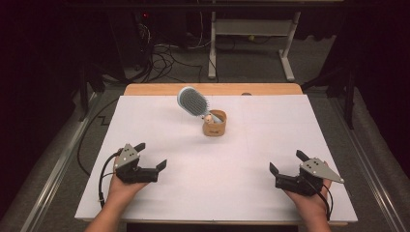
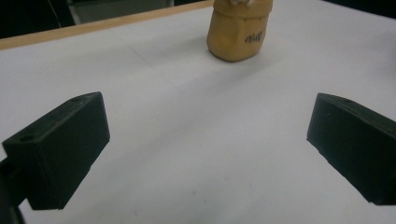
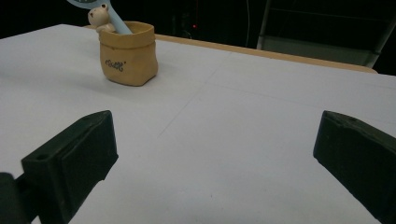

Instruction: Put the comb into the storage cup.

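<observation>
Tan pot point(image 1: 214, 124) holds the blue hairbrush point(image 1: 193, 102), seemingly handle down, well apart from my left gripper point(image 1: 153, 155) and right gripper point(image 1: 287, 162), both wide and empty.

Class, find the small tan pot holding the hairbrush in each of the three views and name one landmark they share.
High view: tan pot just above centre, on the white table.
Left gripper view: top edge, right of centre, its rim cut off.
Right gripper view: upper left, hairbrush handle inside.
Shared landmark: the wooden table edge behind the pot.
</observation>
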Motion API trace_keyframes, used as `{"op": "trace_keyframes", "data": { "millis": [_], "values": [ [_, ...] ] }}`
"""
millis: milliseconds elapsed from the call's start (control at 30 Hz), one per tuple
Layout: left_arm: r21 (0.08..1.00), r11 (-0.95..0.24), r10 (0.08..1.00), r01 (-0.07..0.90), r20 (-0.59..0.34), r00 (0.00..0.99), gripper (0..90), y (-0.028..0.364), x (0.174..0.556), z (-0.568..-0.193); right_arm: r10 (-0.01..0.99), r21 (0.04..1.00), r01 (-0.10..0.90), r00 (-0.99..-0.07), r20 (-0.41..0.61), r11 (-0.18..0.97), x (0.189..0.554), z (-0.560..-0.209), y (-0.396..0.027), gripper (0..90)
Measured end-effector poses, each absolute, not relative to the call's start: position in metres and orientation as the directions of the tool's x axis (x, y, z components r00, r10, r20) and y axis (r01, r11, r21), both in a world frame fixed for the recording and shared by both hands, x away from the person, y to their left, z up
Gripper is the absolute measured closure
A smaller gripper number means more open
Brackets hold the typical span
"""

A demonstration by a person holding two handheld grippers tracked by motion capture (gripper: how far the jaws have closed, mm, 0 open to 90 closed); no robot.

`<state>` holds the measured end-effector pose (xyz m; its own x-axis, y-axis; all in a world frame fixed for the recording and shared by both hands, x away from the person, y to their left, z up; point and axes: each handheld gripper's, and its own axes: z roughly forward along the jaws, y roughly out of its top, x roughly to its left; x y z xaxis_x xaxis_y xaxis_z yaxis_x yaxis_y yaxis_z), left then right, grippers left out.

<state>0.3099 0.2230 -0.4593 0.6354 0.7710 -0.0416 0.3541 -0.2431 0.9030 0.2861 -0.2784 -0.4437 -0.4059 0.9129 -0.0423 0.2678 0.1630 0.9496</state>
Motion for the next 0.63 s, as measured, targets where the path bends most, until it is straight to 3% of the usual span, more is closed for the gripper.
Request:
{"op": "trace_keyframes", "data": {
  "millis": [133,333,633],
  "values": [
    [0.894,-0.241,0.767,0.378,-0.063,0.638,0.0,0.231,0.302,-0.462,0.913,0.950,0.262,-0.404,-0.050,0.168,0.282,-0.443,-0.276,0.0],
    [0.931,-0.158,0.760,0.329,-0.098,0.642,0.0,0.243,0.302,-0.457,0.911,0.950,0.256,-0.406,-0.063,0.180,0.278,-0.443,-0.273,0.1],
    [0.942,-0.142,0.770,0.303,-0.087,0.632,0.0,0.244,0.300,-0.456,0.911,0.950,0.259,-0.409,-0.056,0.175,0.279,-0.444,-0.271,0.0]
  ]
}}
